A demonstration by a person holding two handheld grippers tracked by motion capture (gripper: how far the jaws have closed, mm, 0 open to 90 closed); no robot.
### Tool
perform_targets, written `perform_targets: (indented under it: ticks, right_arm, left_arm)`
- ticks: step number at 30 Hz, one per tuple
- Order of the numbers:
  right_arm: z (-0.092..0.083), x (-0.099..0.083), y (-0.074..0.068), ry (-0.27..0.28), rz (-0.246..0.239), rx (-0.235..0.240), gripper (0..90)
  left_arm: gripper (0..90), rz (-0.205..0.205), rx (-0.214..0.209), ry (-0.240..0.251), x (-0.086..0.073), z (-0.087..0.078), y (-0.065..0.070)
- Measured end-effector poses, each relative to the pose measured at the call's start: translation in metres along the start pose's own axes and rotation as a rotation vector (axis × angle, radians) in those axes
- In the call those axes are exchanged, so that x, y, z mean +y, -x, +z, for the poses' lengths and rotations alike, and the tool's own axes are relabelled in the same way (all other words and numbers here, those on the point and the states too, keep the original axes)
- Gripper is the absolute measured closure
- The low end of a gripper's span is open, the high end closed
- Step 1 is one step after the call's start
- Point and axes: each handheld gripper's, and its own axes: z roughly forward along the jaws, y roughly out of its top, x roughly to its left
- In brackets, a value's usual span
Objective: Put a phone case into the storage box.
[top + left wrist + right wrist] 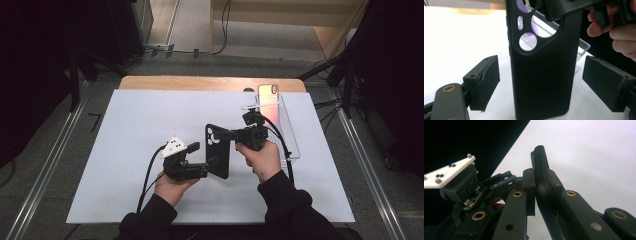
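- In the high view a black phone case (218, 150) stands just below the middle of the frame, over the white sheet (130, 120) that covers the table (200, 83)
- The right tool (227, 135) reaches in from the right side of the frame and is clamped on the upper part of the case, near the camera cutout
- In the right gripper view the case (541, 177) shows edge-on at the centre of the frame, with both pads of the right tool (542, 182) pressed flat against its two faces
- The left tool (206, 167) lies low and to the left of the case in the high view, its white plate at the top, its front end at the lower part of the case
- In the left gripper view the jaws of the left tool (541, 85) stand wide apart, one pad at the lower left of the frame and one at the right, and the case (544, 75) stands upright between them with a clear gap on each side, touching neither pad
- In that same view the camera cutout sits at the top centre of the frame, and the fingers of the person's right hand (621, 32) show at the upper right
- A clear plastic stand (285, 130) sits at the right of the sheet in the high view, and a phone (268, 97) leans in it at the upper right of centre, well apart from the case
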Motion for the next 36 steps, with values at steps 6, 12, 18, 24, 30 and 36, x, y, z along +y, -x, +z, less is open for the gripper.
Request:
perform_targets:
  ticks: [6,12,18,24,30,36]
  right_arm:
    - [-0.005,0.000,-0.004,0.010,-0.047,-0.029,79.0]
    - [-0.007,-0.001,-0.007,0.008,-0.101,-0.055,79.0]
    - [-0.008,-0.003,-0.012,-0.002,-0.156,-0.072,79.0]
    - [-0.011,-0.005,-0.014,-0.019,-0.236,-0.067,78.9]
    - [-0.016,-0.006,-0.017,-0.051,-0.305,-0.046,78.9]
    - [-0.017,-0.007,-0.015,-0.084,-0.339,0.009,78.8]
  left_arm:
    - [14.3,-0.026,-0.027,-0.081,0.008,-0.004,-0.003]
    - [16.2,-0.042,-0.048,-0.178,0.015,-0.006,-0.006]
    - [17.3,-0.018,-0.046,-0.238,0.021,-0.009,-0.010]
    - [25.7,0.041,-0.063,-0.245,0.026,-0.016,-0.012]
    - [28.9,0.092,-0.084,-0.262,0.033,-0.022,-0.014]
    - [36.4,0.091,-0.143,-0.306,0.038,-0.024,-0.018]
